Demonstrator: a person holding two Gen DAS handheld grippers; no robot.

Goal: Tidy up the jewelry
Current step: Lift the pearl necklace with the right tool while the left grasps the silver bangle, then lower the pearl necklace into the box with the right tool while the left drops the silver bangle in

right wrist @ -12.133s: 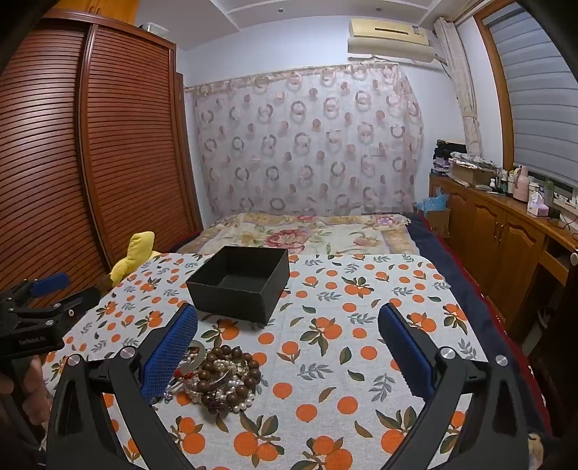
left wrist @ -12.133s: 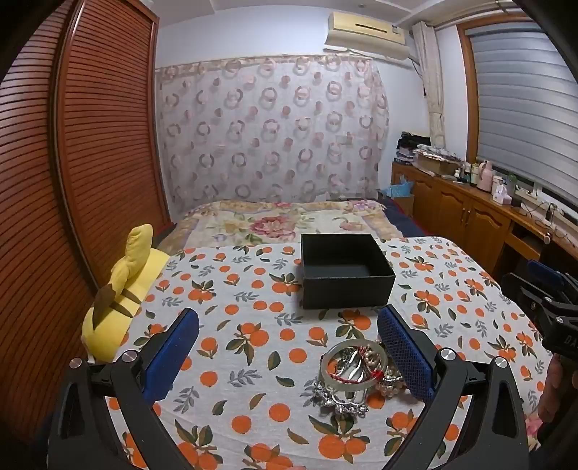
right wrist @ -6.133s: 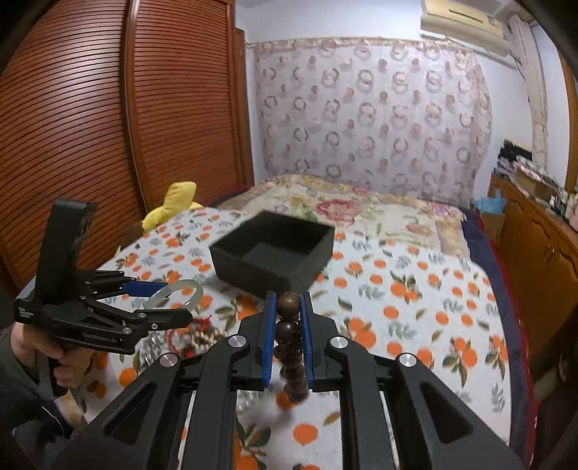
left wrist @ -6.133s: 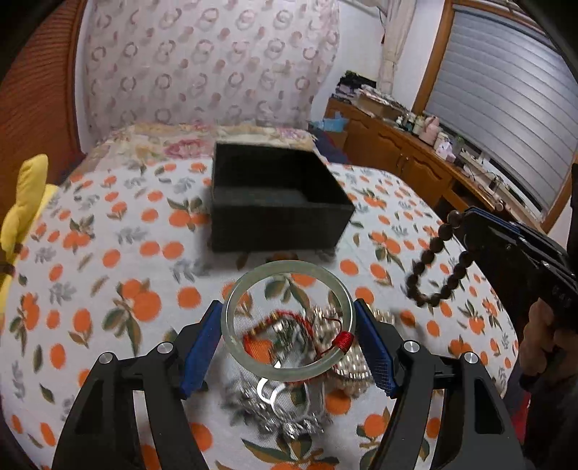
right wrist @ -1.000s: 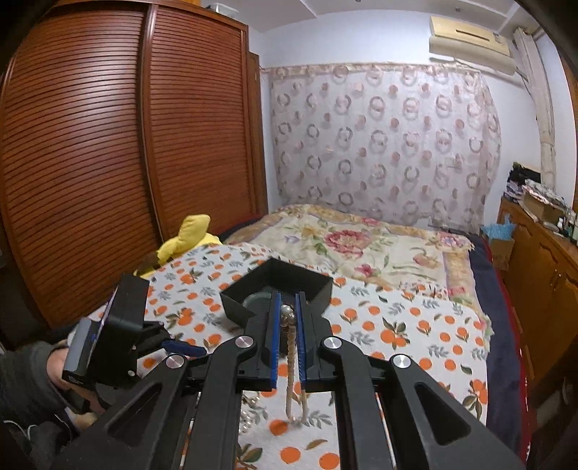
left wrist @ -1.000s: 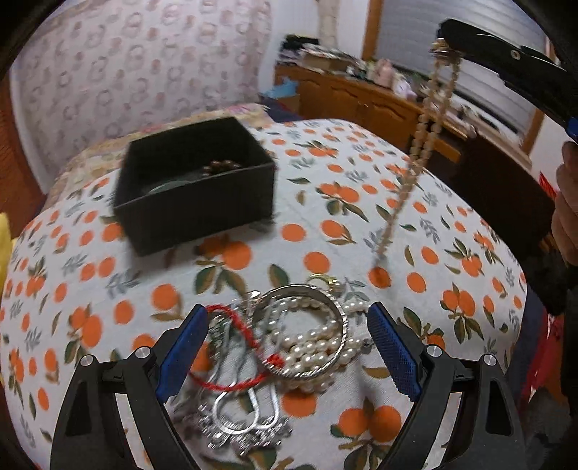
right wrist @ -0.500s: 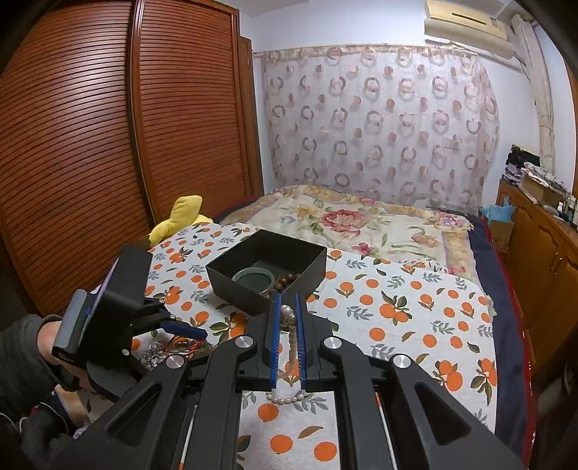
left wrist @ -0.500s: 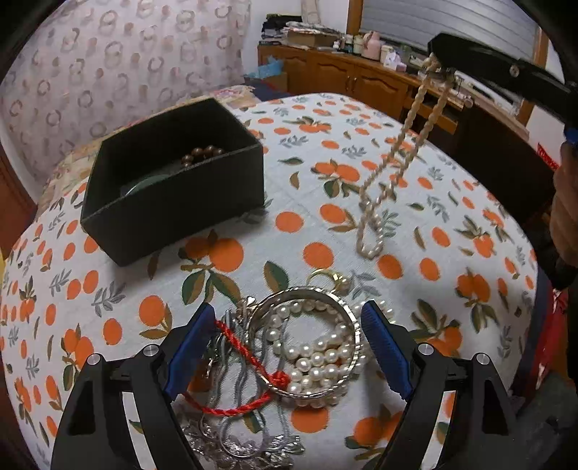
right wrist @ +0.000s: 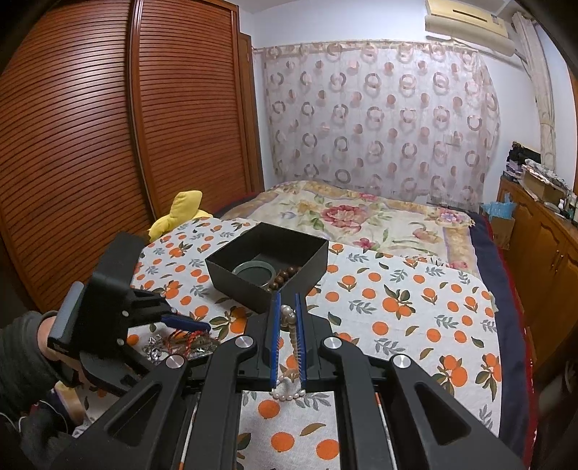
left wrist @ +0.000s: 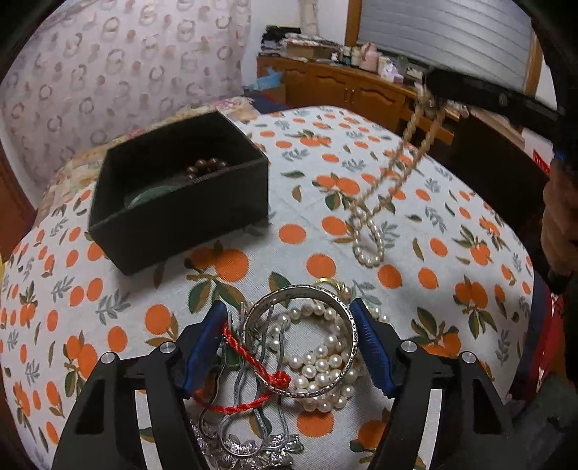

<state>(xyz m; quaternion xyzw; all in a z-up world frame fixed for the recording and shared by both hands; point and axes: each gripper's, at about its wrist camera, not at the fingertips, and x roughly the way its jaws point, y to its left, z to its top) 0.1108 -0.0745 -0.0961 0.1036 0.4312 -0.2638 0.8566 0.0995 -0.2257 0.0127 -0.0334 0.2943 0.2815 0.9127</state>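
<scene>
Two grippers are working near the black box: the right gripper is pinching a pearl necklace, the left gripper is closing around a silver bangle.

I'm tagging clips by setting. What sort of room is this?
Most likely a home bedroom: a bed with a floral quilt, a slatted wooden wardrobe, and a wall air conditioner above a patterned curtain.

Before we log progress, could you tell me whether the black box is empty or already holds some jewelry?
Not empty. The black box holds a green bangle and a brown bead bracelet; the right wrist view shows both lying on its floor.
</scene>
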